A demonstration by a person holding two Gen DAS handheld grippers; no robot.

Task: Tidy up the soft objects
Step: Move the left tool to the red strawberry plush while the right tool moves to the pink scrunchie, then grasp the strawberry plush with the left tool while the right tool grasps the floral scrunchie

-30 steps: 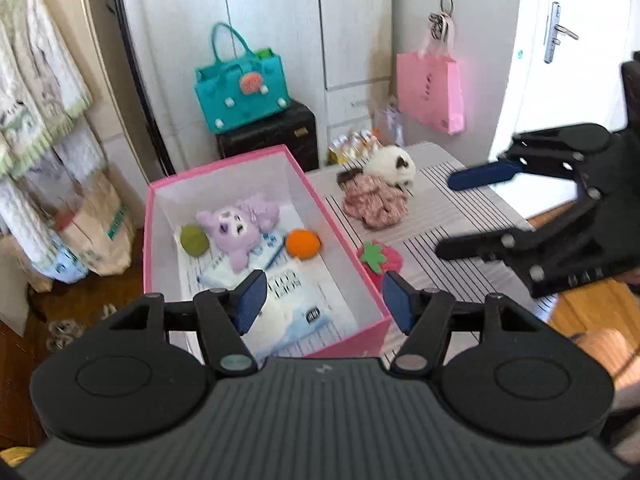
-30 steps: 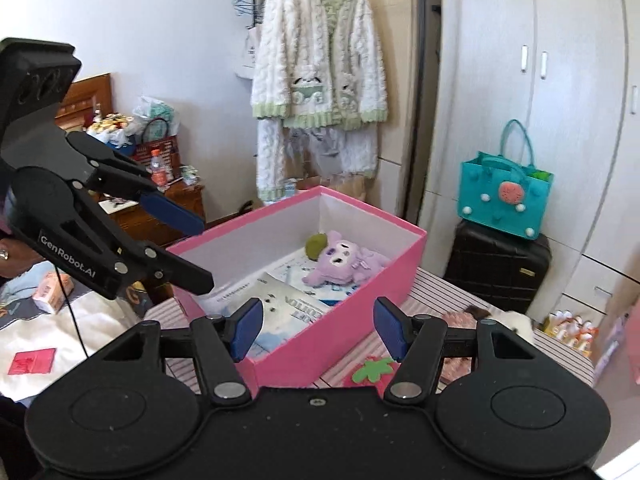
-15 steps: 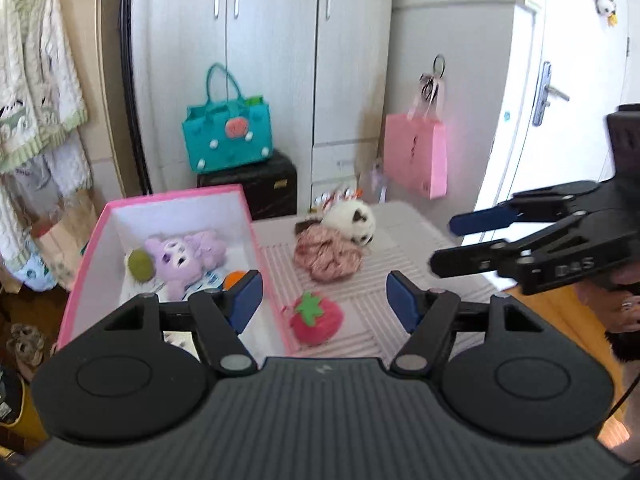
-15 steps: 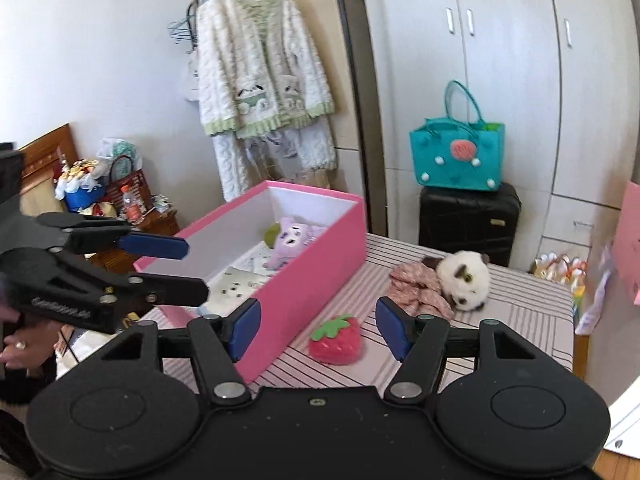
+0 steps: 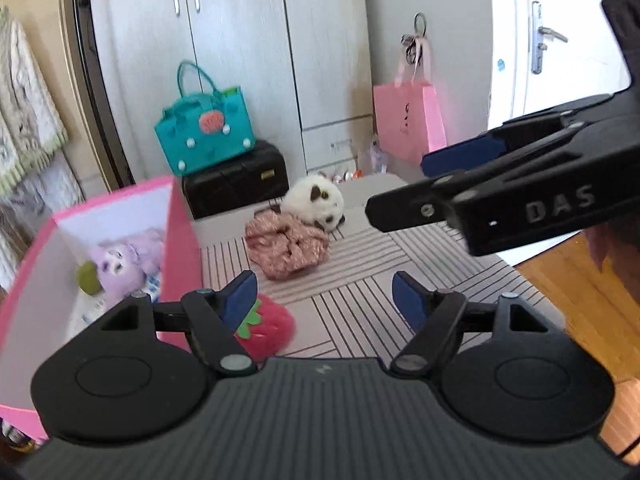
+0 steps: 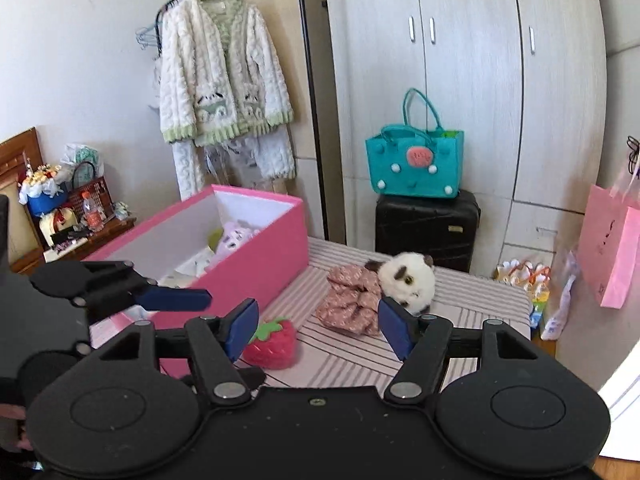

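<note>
"DAS" legible on right gripper [image 5: 394,184] body. Printed sheets inside pink box [image 6: 256,252], text unreadable, likely blur. Strawberry plush [image 6: 272,342] just beside box's near wall, leaf end towards box. Pink scrunchie [image 6: 352,300] and panda plush [image 6: 408,282] touching, right of box. Left gripper [image 5: 326,300] and right gripper: jaws apart, just been opening, nothing between, touching nothing.

Pink box [image 6: 256,256], red strawberry [image 6: 272,342], striped table [image 6: 472,320]
</note>
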